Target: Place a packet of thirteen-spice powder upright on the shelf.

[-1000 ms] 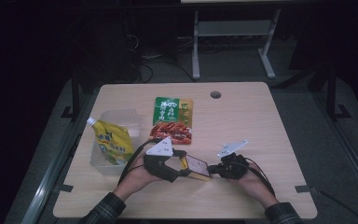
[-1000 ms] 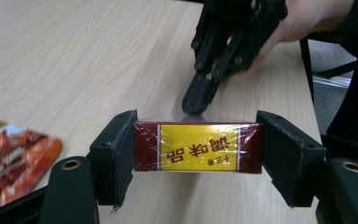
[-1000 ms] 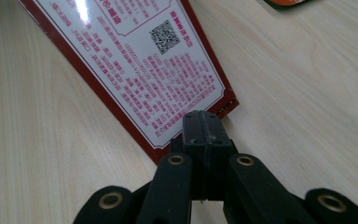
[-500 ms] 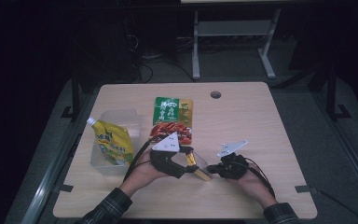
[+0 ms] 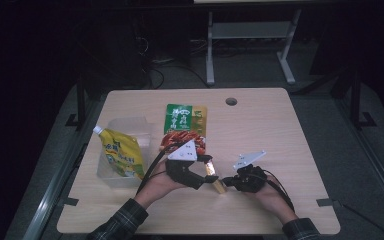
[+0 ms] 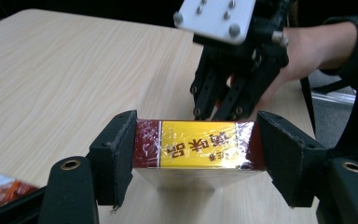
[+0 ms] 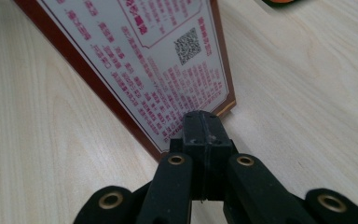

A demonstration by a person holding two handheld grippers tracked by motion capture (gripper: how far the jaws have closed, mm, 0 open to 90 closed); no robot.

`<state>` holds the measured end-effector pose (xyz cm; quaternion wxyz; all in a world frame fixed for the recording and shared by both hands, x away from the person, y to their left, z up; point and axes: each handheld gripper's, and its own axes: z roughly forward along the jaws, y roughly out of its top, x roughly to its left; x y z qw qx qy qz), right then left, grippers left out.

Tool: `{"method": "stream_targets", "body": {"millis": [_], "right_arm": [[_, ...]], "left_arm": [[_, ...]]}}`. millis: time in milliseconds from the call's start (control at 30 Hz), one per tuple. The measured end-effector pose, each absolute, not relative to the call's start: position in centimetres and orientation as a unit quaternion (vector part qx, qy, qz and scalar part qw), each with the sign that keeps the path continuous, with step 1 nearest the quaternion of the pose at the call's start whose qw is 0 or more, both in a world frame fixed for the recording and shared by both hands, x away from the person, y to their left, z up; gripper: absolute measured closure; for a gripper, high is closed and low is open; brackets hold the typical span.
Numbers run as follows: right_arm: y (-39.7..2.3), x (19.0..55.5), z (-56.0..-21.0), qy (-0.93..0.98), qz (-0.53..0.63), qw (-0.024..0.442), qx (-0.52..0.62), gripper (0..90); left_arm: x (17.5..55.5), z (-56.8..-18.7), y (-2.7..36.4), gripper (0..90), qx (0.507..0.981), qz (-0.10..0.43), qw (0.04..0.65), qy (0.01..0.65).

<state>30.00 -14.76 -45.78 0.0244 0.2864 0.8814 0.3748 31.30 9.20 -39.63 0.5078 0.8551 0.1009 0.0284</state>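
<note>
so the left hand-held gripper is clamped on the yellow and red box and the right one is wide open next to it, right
Not quite. The left hand-held gripper does clamp the box, but the right hand-held gripper is shut, its jaws pressed together at the box's corner, as the right gripper view shows.

A yellow pouch (image 5: 123,156) with a white cap leans in a clear plastic box (image 5: 111,176) on the left of the wooden table (image 5: 280,135). A green and red snack bag (image 5: 184,125) lies flat near the middle. The table has a small round hole (image 5: 231,101) near its far edge.
</note>
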Motion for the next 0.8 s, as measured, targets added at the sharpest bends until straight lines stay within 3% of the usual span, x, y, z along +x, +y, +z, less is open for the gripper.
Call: {"method": "stream_targets", "body": {"millis": [200, 300, 667, 800], "right_arm": [[-14.5, 30.0, -46.1, 0.885, 0.369, 0.015, 0.285, 90.0], [-14.5, 30.0, -46.1, 0.884, 0.371, 0.013, 0.285, 90.0], [-15.6, 30.1, -45.6, 0.874, 0.381, 0.022, 0.299, 89.7], [-16.3, 30.0, -45.2, 0.873, 0.388, 0.033, 0.294, 82.2]], "left_arm": [[31.8, -39.8, 8.1, 30.0, 0.845, 0.016, 0.524, 0.111], [31.9, -39.5, 8.0, 23.2, 0.839, 0.022, 0.530, 0.119], [30.7, -38.3, 11.0, 14.1, 0.836, 0.029, 0.530, 0.143], [30.0, -38.6, 12.9, 14.0, 0.835, 0.034, 0.525, 0.158]]}}
